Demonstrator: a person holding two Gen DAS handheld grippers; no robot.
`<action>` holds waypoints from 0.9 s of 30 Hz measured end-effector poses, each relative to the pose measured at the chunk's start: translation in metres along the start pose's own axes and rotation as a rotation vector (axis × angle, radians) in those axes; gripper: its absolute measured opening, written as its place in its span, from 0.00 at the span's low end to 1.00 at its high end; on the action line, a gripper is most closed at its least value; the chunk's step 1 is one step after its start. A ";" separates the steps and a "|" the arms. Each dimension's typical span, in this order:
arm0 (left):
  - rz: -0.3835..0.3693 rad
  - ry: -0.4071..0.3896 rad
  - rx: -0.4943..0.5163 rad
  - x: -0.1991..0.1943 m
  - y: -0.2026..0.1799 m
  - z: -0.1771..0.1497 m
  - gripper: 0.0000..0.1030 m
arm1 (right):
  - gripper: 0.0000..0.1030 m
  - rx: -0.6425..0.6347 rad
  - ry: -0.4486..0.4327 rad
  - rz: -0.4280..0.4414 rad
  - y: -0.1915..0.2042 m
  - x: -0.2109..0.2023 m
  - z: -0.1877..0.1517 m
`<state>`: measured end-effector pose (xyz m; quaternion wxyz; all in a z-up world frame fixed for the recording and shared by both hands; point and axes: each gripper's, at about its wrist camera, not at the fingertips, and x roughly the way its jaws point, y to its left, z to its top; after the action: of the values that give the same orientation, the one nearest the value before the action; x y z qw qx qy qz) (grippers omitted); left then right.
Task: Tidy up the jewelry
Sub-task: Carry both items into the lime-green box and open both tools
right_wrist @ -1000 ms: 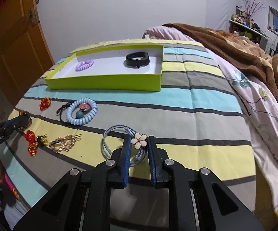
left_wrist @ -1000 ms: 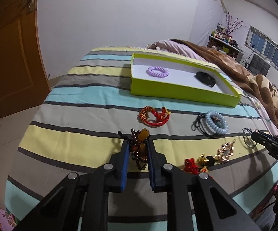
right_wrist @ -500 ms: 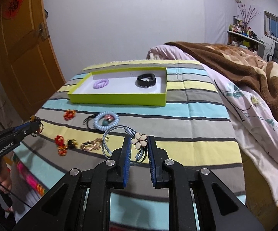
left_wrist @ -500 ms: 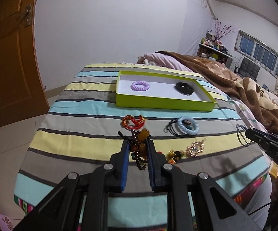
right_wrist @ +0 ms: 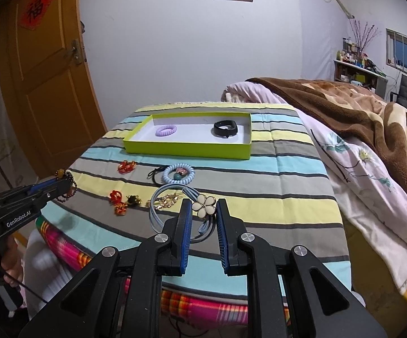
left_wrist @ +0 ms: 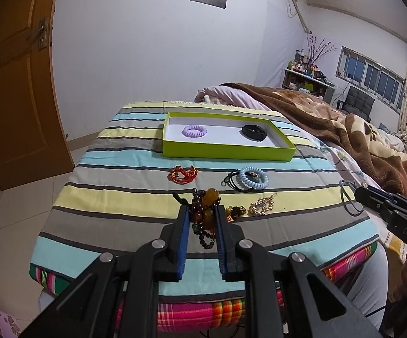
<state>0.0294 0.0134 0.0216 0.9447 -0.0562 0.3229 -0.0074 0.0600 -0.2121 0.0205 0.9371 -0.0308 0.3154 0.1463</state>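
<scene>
Bedspread [left_wrist: 124, 197] is all stripes: pale yellow, light blue and grey with thin dark lines, and a pink-orange-green plaid layer [left_wrist: 192, 312] peeks out under its near edge. The tray [right_wrist: 186, 149] is lime green outside and white inside, with a lilac coil hair tie [right_wrist: 166, 130] and a black band [right_wrist: 225, 128] in it, while a red-and-gold knot bracelet [left_wrist: 183, 173], a pale blue coil tie [left_wrist: 253, 177] and a gold sparkly piece [left_wrist: 262, 205] sit on the stripes. Bead string [left_wrist: 205, 214] is dark maroon with amber stones, the hair loop [right_wrist: 172, 211] is grey-blue with a cream flower [right_wrist: 204, 207], the pads [right_wrist: 185, 236] are blue on black, door [right_wrist: 48, 84] is orange-brown, blanket [left_wrist: 344, 129] brown and tan.
</scene>
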 end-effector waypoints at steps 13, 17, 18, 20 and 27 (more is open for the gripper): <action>0.000 -0.014 0.016 0.015 -0.004 0.017 0.18 | 0.17 -0.007 -0.019 -0.003 0.001 0.009 0.012; -0.004 -0.022 0.027 0.031 -0.007 0.030 0.18 | 0.17 -0.008 -0.017 -0.007 -0.002 0.026 0.024; -0.003 -0.024 0.032 0.035 -0.007 0.033 0.18 | 0.17 -0.010 -0.018 -0.009 -0.003 0.029 0.026; -0.001 -0.026 0.039 0.044 -0.008 0.040 0.18 | 0.17 -0.012 -0.016 -0.011 -0.005 0.039 0.033; -0.009 -0.016 0.055 0.081 -0.009 0.063 0.18 | 0.17 -0.013 0.000 -0.009 -0.010 0.079 0.055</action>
<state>0.1327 0.0067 0.0228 0.9484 -0.0319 0.3149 -0.0202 0.1548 -0.1930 0.0165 0.9375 -0.0384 0.3145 0.1442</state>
